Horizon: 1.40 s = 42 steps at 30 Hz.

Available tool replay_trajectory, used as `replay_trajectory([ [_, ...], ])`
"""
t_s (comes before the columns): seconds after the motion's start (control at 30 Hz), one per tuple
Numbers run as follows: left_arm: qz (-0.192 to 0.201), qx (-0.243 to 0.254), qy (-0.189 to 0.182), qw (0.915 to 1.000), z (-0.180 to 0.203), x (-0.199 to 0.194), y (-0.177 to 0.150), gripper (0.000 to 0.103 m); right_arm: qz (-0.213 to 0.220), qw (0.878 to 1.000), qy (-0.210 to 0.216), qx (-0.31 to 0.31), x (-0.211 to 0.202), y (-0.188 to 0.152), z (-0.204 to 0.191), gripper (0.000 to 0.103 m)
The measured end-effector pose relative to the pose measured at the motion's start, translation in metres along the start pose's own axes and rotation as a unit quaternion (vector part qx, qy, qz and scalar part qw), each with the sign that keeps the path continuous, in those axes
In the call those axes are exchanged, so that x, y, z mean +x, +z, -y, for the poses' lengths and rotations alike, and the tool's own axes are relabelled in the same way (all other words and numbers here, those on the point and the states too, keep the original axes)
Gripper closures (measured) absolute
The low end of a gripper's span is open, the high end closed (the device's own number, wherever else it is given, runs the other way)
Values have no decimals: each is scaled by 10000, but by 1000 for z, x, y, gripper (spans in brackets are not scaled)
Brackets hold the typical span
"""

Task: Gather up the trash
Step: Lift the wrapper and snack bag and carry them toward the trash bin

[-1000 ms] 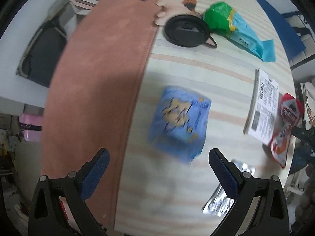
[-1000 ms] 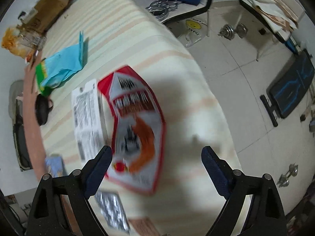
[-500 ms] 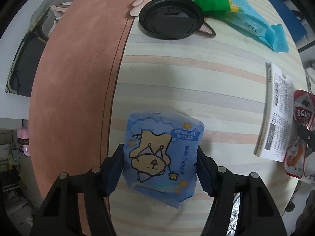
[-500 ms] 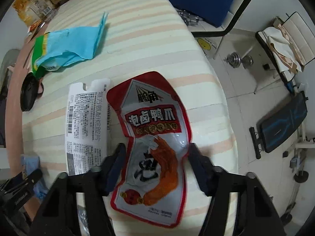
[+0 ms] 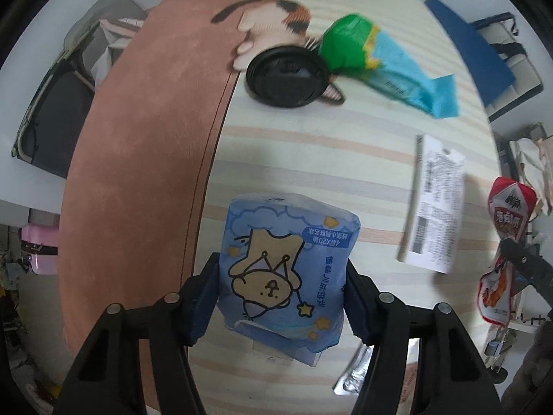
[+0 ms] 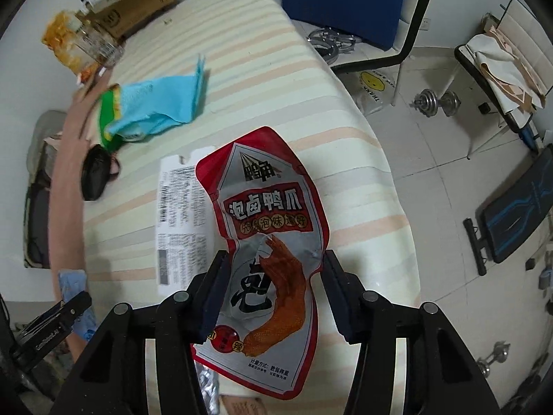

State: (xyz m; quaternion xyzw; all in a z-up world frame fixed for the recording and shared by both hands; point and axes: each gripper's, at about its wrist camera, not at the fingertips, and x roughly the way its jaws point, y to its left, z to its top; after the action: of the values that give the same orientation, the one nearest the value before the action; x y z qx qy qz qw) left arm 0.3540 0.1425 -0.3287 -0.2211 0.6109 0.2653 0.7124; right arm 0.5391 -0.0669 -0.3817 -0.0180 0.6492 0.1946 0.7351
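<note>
My left gripper (image 5: 281, 294) is shut on a blue tissue pack (image 5: 288, 269) with a cartoon bear and holds it above the striped table (image 5: 311, 159). My right gripper (image 6: 273, 290) is shut on a red and silver snack pouch (image 6: 269, 238), lifted off the table; the pouch also shows at the right edge of the left wrist view (image 5: 504, 242). A white printed wrapper (image 5: 435, 204) lies flat on the table, also in the right wrist view (image 6: 179, 214). A green and light-blue wrapper (image 5: 383, 62) and a black cup lid (image 5: 287, 76) lie farther back.
A brown mat (image 5: 148, 138) covers the table's left side. A silver foil wrapper (image 5: 356, 370) lies under my left gripper. Cardboard box and jars (image 6: 114, 17) stand at the far end. A blue chair (image 6: 345, 0), dumbbells (image 6: 439, 100) and a bench stand on the floor right of the table.
Both grippers closed from wide open: the left onto the blue tissue pack, the right onto the red snack pouch. Both items have since been lifted off the table.
</note>
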Motion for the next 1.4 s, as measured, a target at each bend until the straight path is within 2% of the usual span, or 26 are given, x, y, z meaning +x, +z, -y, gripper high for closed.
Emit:
replay_trajectory([
  [0.17,328,64,-169,9993,-1,-33,-12,42,155,9996,192,-162,-32,-24,-12,48],
  [0.33,567,123,-383,9976,-7,-61,-26,42,330,9984,337,-308,-68,-66,-27,48],
  [0.47,792,198,-587,9949,-22,-92,-63,42,485,9975,415,-304,-96,-103,-37,48],
  [0.6,984,347,-826,9911,-41,-118,-101,42,716,9961,461,-234,-128,-156,-48,48],
  [0.73,1084,570,-992,9875,-66,-139,-152,42,891,9951,433,-58,-155,-228,-58,48],
  [0.87,1018,735,-1029,9867,-92,-140,-205,42,825,9957,396,114,-163,-308,-66,48],
  [0.97,703,693,-1074,9893,-111,-124,-238,42,488,9980,332,212,-148,-363,-72,48],
  [1.1,224,735,-1063,9914,-123,-87,-276,42,80,9995,173,256,-118,-419,-69,48],
  [1.23,-312,707,-1062,9913,-126,-25,-305,42,-362,9987,40,352,-64,-460,-55,48],
  [1.4,-1048,511,-1341,9841,-126,84,-332,42,-886,9947,-49,517,33,-504,-28,48],
])
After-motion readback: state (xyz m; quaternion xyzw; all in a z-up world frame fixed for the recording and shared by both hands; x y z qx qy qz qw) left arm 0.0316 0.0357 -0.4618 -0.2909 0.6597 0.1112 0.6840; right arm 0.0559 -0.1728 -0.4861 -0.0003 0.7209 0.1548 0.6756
